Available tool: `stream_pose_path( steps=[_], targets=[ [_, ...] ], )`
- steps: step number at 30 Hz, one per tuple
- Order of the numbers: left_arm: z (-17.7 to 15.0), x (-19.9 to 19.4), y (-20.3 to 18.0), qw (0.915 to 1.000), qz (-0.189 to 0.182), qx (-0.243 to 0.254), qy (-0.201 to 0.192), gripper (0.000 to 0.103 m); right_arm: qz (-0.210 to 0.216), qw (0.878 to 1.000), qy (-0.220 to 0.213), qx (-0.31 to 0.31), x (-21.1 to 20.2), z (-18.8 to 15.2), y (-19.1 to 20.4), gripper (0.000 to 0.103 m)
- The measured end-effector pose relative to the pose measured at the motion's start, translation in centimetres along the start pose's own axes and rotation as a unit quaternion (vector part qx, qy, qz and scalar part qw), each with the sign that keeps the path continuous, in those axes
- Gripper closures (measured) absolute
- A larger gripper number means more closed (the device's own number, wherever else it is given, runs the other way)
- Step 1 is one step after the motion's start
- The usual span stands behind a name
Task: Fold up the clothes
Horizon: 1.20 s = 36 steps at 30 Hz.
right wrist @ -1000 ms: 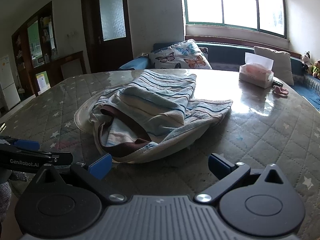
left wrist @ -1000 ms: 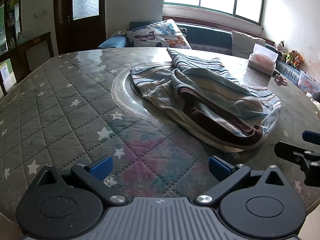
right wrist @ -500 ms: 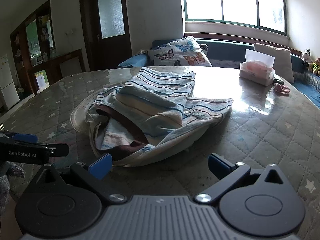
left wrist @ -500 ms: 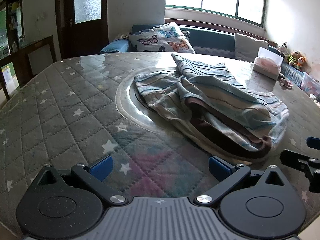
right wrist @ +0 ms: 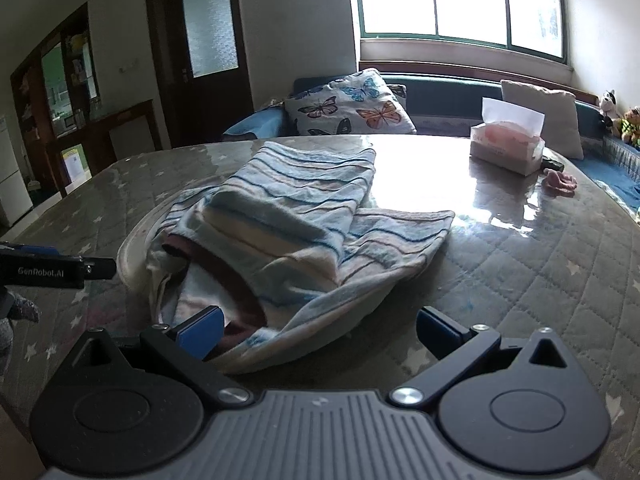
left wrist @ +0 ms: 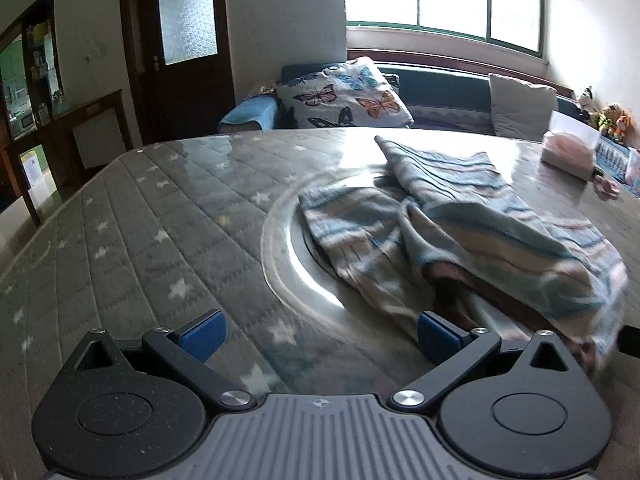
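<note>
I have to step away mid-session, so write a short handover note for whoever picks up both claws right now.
Left claw: open, holding nothing, low over the table, near the garment's near-left edge.
Right claw: open, holding nothing, at the garment's front edge.
Striped garment: crumpled in a heap mid-table, dark waistband showing.
Done: no fold yet.
Left: grip it, spread it flat, fold.

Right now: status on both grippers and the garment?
Left gripper open, empty, at garment edge. Right gripper open, empty, near hem. Garment crumpled on table, unfolded. Tissue box far side, clear.
</note>
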<state>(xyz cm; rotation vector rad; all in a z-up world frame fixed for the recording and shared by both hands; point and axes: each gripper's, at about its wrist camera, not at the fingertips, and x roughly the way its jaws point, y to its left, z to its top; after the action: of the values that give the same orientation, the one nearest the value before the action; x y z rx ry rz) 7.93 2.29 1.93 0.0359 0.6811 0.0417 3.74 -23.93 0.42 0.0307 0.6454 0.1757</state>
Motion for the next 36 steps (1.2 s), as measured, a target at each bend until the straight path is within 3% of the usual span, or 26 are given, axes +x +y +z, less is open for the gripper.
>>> stream_pose_path(
  steps=[9,19,29,36],
  targets=[
    [4.6,5.0,1.7,0.9999,0.001,-0.013,0.004,0.022,-0.014,1.000,0.006,0.017,1.9,2.7,-2.3,0.000],
    [8.6,11.5,2.3,0.9998,0.006,0.005,0.017,0.021,-0.023,0.998,0.015,0.052,5.0,5.3,-5.4,0.001],
    [9.4,16.0,1.6,0.9982,-0.023,0.036,0.043,0.022,-0.034,0.996,0.044,0.077,9.6,6.7,-8.5,0.010],
    [9.4,16.8,1.1,0.9956,-0.064,0.043,0.054,0.047,-0.031,0.993,0.067,0.089,12.1,6.7,-9.5,0.027]
  ],
)
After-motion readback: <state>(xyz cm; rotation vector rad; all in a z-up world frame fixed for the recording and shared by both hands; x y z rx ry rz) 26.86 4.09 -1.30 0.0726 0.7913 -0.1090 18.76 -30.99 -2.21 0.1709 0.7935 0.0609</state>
